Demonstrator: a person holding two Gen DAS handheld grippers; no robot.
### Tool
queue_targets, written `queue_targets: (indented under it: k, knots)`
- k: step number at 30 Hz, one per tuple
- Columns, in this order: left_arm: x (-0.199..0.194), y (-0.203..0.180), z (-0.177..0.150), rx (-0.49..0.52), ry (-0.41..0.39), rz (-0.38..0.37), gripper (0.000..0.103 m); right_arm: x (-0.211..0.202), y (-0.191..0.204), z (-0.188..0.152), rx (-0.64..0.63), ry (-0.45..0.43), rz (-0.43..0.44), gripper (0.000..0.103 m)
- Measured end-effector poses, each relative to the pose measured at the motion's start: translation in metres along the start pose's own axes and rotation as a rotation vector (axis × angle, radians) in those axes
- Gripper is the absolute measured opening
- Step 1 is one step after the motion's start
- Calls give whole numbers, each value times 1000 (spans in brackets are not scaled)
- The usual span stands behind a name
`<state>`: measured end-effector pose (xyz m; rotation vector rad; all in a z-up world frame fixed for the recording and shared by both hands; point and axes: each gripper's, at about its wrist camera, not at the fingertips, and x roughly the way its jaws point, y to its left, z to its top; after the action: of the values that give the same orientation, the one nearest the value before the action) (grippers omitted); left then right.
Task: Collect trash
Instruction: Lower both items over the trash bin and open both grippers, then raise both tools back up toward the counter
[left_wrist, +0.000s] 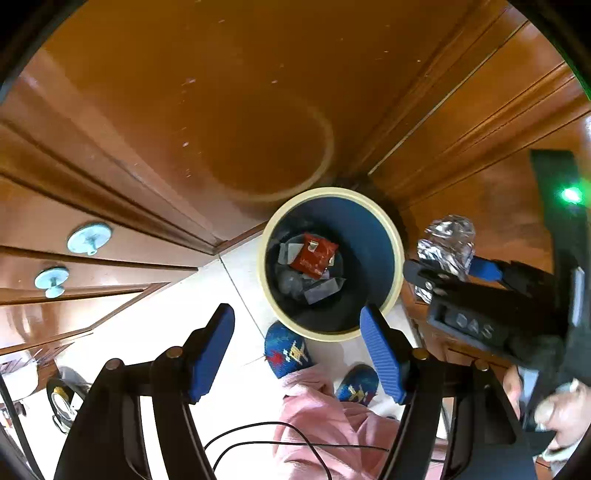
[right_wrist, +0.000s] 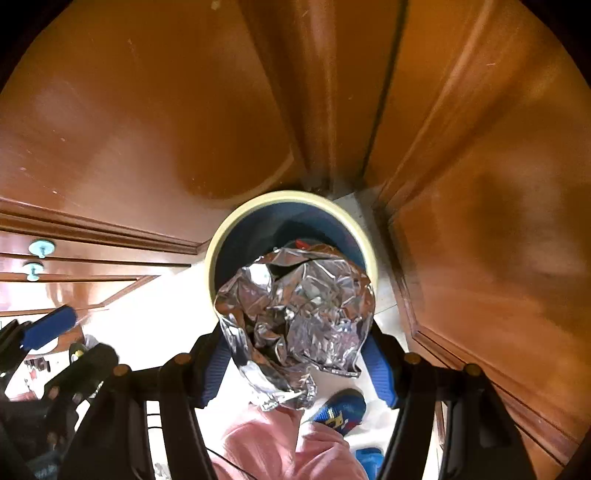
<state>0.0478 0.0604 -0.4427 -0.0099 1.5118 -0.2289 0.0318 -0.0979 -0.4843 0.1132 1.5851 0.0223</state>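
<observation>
my view: bin navy inside, cream rim. red wrapper plus grey scraps at bottom. foil ball shiny silver, crinkled all over. gripper pads blue, ribbed, on black frames. cabinets glossy orange-brown wood, knobs pale teal. slippers blue with yellow-red pattern, trousers pink, floor white tile.

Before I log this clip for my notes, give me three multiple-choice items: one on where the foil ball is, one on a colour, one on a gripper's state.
1. Where is the foil ball?
A. in the bin
B. held in the right gripper
C. on the floor

2. What colour is the bin inside?
A. blue
B. green
C. white

3. How is the left gripper?
A. shut on a wrapper
B. shut, holding nothing
C. open, holding nothing

Answers: 1 B, both pads press the foil above the bin; 2 A, blue wall under a cream rim; 3 C, its pads stand apart.
</observation>
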Motion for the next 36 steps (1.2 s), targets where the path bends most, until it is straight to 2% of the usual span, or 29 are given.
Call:
queue_targets:
  k: [3, 6, 11, 19, 23, 27, 36]
  knots:
    - [3, 10, -2, -5, 9, 8, 69, 15, 3, 7, -10, 32, 11, 65]
    - [3, 16, -4, -18, 16, 15, 69, 17, 6, 12, -17, 25, 3, 66]
    - [-5, 30, -8, -32, 14, 15, 70, 2, 10, 13, -22, -1, 21, 81]
    - [-33, 26, -12, -33, 9, 15, 70, -25, 17, 10, -17, -14, 39, 82]
    - [-62, 23, -13, -40, -3, -1, 70, -56, 21, 6, -9, -23, 62, 82]
    - [-109, 12, -12, -27, -36, -12, 70, -108, 20, 2, -18, -49, 86, 82]
    - [-243, -14, 1, 2, -204, -42, 74, -247, 26, -4, -77, -187, 109, 82]
